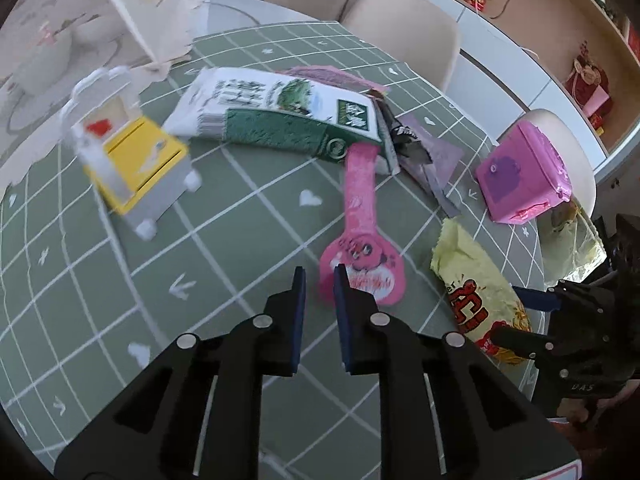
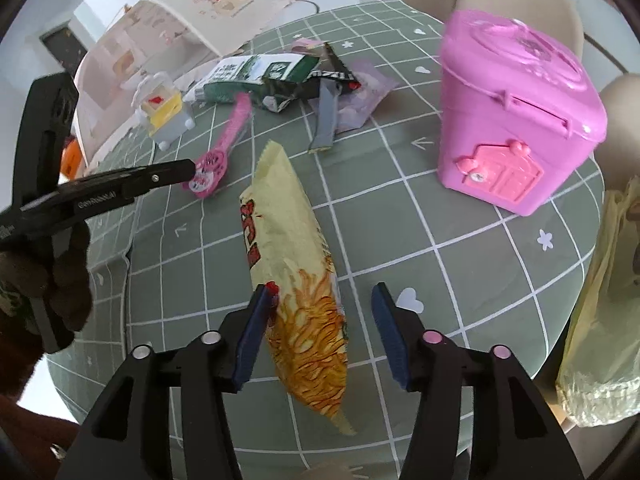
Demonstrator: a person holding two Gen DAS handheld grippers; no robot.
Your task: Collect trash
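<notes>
Right gripper (image 2: 320, 336) nearest us, jaws wide, nothing clamped — yellow snack wrapper (image 2: 294, 280) lies between them, long axis toward 11 o'clock. Left gripper (image 1: 320, 300) nearly shut, holding nothing; pink wrapper (image 1: 362, 240) at its 1 o'clock. We judge right is better placed.

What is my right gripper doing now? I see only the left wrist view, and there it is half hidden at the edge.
Observer: The right gripper is open wide. The yellow snack packet lies between its fingers, not pinched.
Operator: And the pink bin, which side does it show to that gripper?
Observer: The pink bin stands upright. The side facing the right camera bears a raised pink house shape, and its lid looks closed.
</notes>
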